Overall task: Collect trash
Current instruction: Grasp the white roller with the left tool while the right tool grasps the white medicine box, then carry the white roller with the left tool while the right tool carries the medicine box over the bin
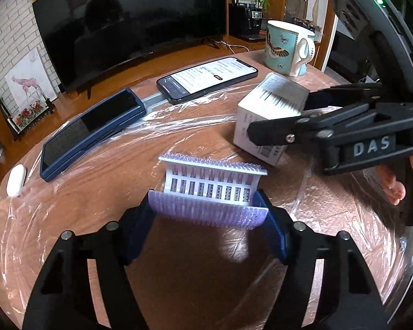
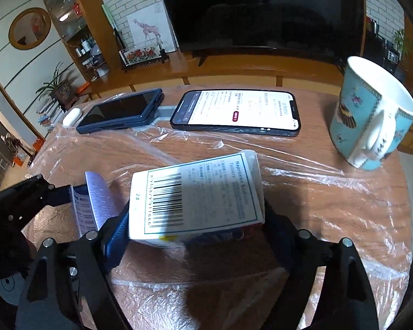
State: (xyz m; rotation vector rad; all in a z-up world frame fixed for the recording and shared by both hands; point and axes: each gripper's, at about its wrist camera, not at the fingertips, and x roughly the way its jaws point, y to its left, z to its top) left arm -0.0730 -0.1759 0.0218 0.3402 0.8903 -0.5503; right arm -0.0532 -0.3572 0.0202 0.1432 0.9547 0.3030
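Observation:
A bent blister pack (image 1: 209, 189), white and purple, sits on the film-covered table between the blue pads of my left gripper (image 1: 206, 217). Both pads press on its ends, so the gripper is shut on it. In the right wrist view the same pack (image 2: 92, 200) shows at the left with the left gripper (image 2: 49, 189) behind it. My right gripper (image 2: 198, 220) is shut on a white medicine box (image 2: 195, 195) with a barcode, one pad on each side. From the left wrist view the box (image 1: 264, 115) lies at the right, inside the right gripper (image 1: 280, 115).
A round wooden table (image 2: 330, 206) is covered with crinkled clear film. At its far side lie a lit phone (image 2: 239, 111), a dark phone in a blue case (image 2: 121, 111) and a white earbud case (image 2: 72, 117). A turquoise mug (image 2: 371, 115) stands far right.

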